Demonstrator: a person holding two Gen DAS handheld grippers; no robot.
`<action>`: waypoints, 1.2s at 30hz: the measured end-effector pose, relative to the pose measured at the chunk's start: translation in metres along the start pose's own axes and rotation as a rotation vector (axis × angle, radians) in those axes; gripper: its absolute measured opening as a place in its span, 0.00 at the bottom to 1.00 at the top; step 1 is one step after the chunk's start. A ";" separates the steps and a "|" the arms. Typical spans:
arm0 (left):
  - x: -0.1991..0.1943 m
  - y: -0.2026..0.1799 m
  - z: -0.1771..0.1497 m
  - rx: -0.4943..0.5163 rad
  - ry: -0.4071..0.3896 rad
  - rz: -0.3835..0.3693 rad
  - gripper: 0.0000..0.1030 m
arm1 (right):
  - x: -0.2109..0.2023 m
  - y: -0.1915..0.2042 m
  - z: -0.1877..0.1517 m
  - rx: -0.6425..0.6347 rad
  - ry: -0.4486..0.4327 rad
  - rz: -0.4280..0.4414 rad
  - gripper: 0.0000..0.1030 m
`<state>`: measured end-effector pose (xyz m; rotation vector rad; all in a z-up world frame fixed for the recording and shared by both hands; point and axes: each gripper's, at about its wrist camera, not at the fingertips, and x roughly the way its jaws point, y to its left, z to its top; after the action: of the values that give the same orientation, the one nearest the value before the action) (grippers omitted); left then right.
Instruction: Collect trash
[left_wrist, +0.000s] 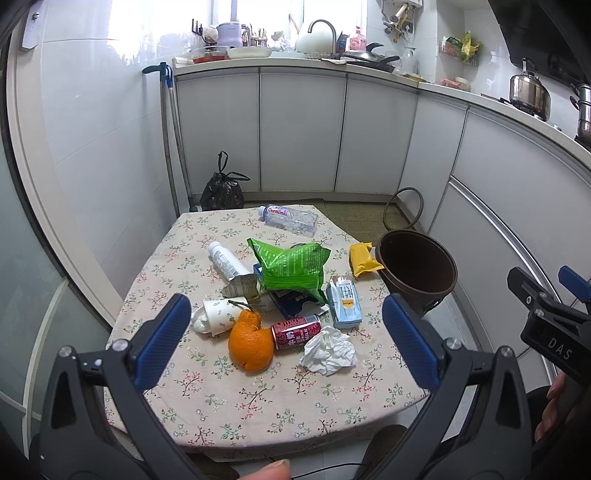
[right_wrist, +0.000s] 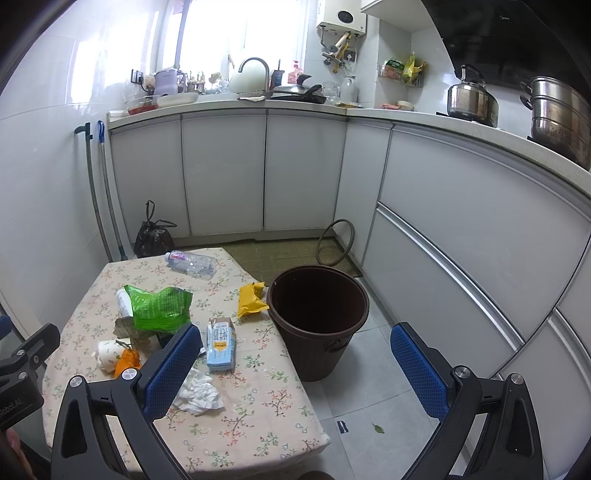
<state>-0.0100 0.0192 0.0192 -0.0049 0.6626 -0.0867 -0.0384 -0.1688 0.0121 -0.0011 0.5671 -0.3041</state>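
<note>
A floral-clothed tabletop (left_wrist: 258, 398) in a white kitchen carries a red "Milk" can (left_wrist: 295, 331); both grippers' jaws gape empty.

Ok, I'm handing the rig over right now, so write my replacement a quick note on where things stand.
Left gripper: open, empty, above the table's near edge.
Right gripper: open, empty, near the brown bin.
The bin stands on the floor at the table's right side and looks empty.
Nothing collected yet. Left on the table: crumpled tissue, red can, orange peel, paper cup, blue carton, green bag, yellow wrapper, clear bottle.
</note>
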 end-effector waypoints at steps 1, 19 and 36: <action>0.000 0.000 0.000 0.000 -0.001 0.001 1.00 | 0.000 0.000 0.000 -0.001 0.000 0.000 1.00; 0.067 0.035 0.037 0.026 0.111 0.053 1.00 | 0.068 0.017 0.040 -0.139 0.102 0.141 1.00; 0.256 0.081 0.062 -0.216 0.400 -0.106 0.84 | 0.231 0.039 0.068 -0.009 0.362 0.320 1.00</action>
<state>0.2350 0.0779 -0.0920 -0.2361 1.0691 -0.1193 0.1931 -0.2030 -0.0555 0.1379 0.9148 0.0135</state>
